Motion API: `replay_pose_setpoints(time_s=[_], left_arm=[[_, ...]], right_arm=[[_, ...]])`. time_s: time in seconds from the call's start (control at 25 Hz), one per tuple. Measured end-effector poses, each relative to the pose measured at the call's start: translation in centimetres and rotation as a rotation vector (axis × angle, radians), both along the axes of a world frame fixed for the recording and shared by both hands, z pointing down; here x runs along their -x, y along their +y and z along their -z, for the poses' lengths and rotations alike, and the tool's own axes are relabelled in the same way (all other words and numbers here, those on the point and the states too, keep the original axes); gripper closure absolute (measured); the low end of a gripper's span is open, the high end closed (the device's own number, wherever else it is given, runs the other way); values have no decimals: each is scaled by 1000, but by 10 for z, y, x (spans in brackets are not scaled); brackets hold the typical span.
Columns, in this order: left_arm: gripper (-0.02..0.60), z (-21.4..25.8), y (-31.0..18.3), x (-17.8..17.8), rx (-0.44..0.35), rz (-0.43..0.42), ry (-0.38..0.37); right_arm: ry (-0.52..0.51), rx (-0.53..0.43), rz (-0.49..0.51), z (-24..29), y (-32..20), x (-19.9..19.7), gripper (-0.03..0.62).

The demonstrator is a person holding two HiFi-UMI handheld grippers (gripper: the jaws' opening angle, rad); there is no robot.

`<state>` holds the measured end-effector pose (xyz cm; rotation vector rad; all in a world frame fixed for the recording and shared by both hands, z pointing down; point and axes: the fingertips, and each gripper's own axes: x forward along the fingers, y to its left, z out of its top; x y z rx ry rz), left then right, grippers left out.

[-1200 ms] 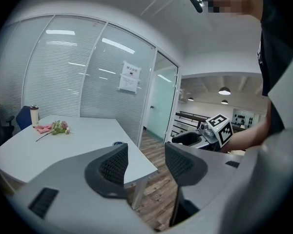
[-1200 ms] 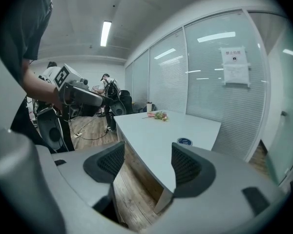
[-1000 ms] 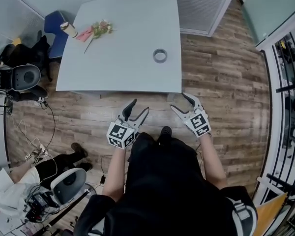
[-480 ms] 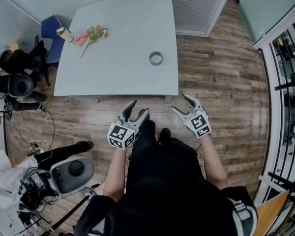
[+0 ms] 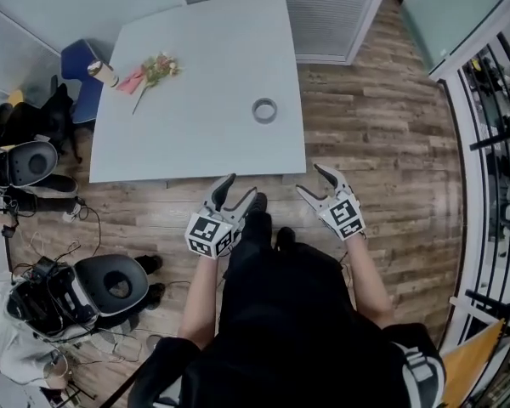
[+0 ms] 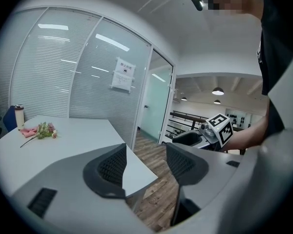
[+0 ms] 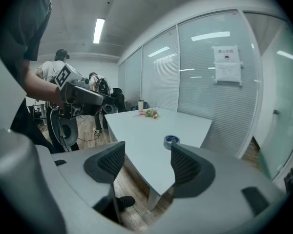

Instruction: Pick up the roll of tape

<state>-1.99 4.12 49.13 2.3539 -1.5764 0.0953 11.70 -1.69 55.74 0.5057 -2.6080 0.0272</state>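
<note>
Currently your left hand-held gripper (image 5: 240, 189) and right hand-held gripper (image 5: 310, 179) hang side by side over the wood floor (image 5: 365, 134), just short of the table's (image 5: 212, 66) near edge. Both have jaws spread with nothing between them. Farther out, the roll of tape (image 5: 264, 110) lies flat on the table, right of centre and well apart from both. At the far left corner lie flowers (image 5: 153, 68), with a cup (image 5: 100, 72) just beside them.
</note>
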Motion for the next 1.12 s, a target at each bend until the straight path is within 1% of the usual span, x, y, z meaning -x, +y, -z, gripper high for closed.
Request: replay_pose_setpoints(time_s=[0.28, 0.48, 0.76, 0.92, 1.12], left_arm=[[325, -7, -30, 12, 19, -61, 7], [325, -6, -62, 22, 27, -115, 10], [325, -10, -103, 41, 42, -190, 25], [325, -18, -124, 48, 60, -234, 43], [325, -25, -145, 59, 65, -292, 42]], right_arm=[[18, 7, -44, -4, -23, 10, 290], [29, 16, -84, -4, -44, 21, 296], [51, 23, -125, -5, -71, 46, 299], [63, 30, -167, -11, -87, 54, 301], [72, 35, -215, -17, -101, 67, 303]])
